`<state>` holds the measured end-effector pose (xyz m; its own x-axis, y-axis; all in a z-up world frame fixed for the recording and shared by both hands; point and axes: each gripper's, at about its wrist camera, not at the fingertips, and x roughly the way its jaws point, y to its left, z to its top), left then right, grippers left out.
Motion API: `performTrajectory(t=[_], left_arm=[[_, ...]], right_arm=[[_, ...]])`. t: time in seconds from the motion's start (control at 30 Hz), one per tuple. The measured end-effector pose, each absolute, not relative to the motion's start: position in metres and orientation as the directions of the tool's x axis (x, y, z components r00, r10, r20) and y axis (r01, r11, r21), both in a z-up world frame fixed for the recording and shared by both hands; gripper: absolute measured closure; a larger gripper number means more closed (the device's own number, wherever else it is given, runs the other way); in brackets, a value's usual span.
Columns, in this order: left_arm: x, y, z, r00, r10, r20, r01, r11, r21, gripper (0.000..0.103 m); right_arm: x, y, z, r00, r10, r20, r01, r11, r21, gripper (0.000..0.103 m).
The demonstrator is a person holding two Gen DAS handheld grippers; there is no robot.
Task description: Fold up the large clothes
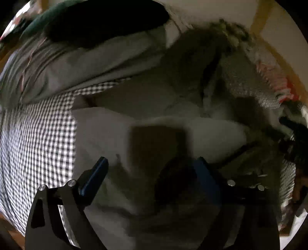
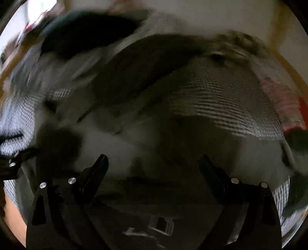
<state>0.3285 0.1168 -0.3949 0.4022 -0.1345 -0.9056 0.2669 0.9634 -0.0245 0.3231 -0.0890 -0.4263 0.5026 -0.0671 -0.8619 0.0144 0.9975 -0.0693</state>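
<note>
1. Left gripper (image 1: pixel 152 163): jaws spread wide, blue-padded fingers (image 1: pixel 96 173) well apart, nothing between them; hovering low over a pale grey garment (image 1: pixel 119 134).
2. Pale grey garment: spread in soft folds across the middle of the left wrist view, on top of a black-and-white checked sheet (image 1: pixel 36 138) that shows along its left edge; a dark square shadow on the cloth just ahead of the fingers.
3. Behind the garment: a grey quilt or blanket (image 1: pixel 77 65) bunched in a long ridge, with a very dark green-black cloth (image 1: pixel 104 21) heaped on it at the far side.
4. To the right in the left view: a darker olive-grey cloth (image 1: pixel 192 63), a fine-checked grey fabric (image 1: pixel 242 80), and a pink-and-white striped knit (image 1: pixel 273 77) near the wooden edge (image 1: pixel 261 17).
5. Right gripper (image 2: pixel 154 165): jaws likewise spread wide, dark fingers (image 2: pixel 100 169) apart with only cloth beneath them, gripping nothing.
6. Right wrist view heavily blurred: pale grey garment (image 2: pixel 119 142) below and ahead of the fingers, a dark olive fold (image 2: pixel 146 63) arching over it, a finely checked grey fabric (image 2: pixel 227 100) to the right, a red-pink patch (image 2: pixel 284 103) at the far right.
7. A small pale printed rectangle (image 2: pixel 161 224) on the dark cloth low between the right fingers; too blurred to read.
8. Part of the other gripper's black frame (image 2: pixel 13 163) at the left edge of the right view.
</note>
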Motion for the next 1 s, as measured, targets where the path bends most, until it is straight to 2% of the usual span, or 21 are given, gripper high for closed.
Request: performTrajectory(t=[0.1,0.17,0.27,0.43,0.6,0.8,1.0], left_arm=[[0.338,0.107,-0.435,0.302,-0.083,-0.950,0.287,0.958,0.008,0.013],[0.338,0.116,-0.462,0.221,-0.021,-0.975,0.257,0.966,0.038,0.013],[0.334,0.144,-0.471,0.222,-0.072,-0.972,0.222,0.975,-0.021,0.013],[0.329,0.136,-0.473,0.218,-0.053,-0.974,0.292,0.956,0.014,0.012],[0.332,0.123,-0.479,0.239,-0.015,-0.971,0.293,0.954,0.057,0.012],[0.323,0.114,-0.478,0.244,0.004,-0.970,0.295,0.952,0.078,0.011],[0.333,0.117,-0.475,0.225,0.008,-0.974,0.268,0.961,0.069,0.011]], right_arm=[[0.340,-0.051,-0.470,0.404,-0.082,-0.911,-0.070,0.990,-0.120,0.010],[0.339,-0.038,-0.507,0.278,-0.174,-0.945,-0.144,0.965,-0.220,0.013],[0.315,-0.054,-0.504,0.292,-0.180,-0.939,-0.147,0.962,-0.230,0.013],[0.287,-0.104,-0.493,0.234,-0.079,-0.969,-0.032,0.996,-0.089,0.011],[0.310,-0.083,-0.455,0.379,-0.075,-0.922,0.030,0.997,-0.069,0.007],[0.338,-0.081,-0.518,0.234,-0.109,-0.966,0.013,0.994,-0.109,0.003],[0.332,-0.094,-0.515,0.291,-0.050,-0.955,0.047,0.998,-0.038,0.003]])
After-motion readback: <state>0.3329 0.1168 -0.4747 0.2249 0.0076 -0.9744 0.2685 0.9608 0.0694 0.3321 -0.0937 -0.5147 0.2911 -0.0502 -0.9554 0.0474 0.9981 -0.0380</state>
